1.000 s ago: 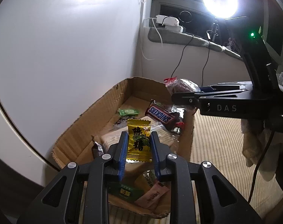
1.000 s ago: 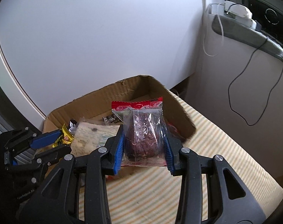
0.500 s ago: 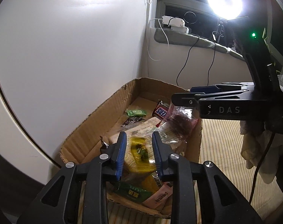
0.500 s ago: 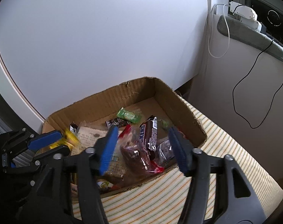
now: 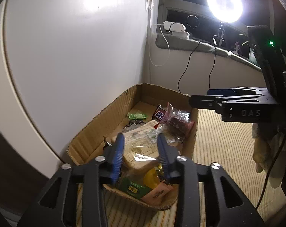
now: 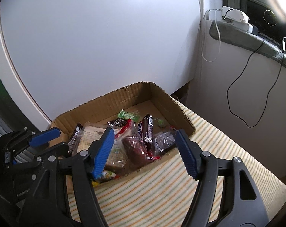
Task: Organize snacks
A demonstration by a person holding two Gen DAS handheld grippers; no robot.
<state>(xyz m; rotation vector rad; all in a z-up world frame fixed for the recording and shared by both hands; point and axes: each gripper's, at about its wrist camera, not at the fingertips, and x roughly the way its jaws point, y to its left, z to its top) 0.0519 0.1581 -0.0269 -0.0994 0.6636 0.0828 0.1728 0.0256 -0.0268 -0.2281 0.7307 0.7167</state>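
Snacks (image 6: pixel 137 141) fill the cardboard box (image 6: pixel 161 94) at centre frame; right gripper (image 6: pixel 145 151) wide and empty; left gripper (image 5: pixel 141 157) narrower, empty, directly above.

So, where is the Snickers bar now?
The Snickers bar lies inside the cardboard box, in the right wrist view mid-frame, right of the red-topped clear packet and beyond the open right claw.

Box (image 6: pixel 135 94) far corner bare; snack pile (image 6: pixel 127 138) crowds near half.
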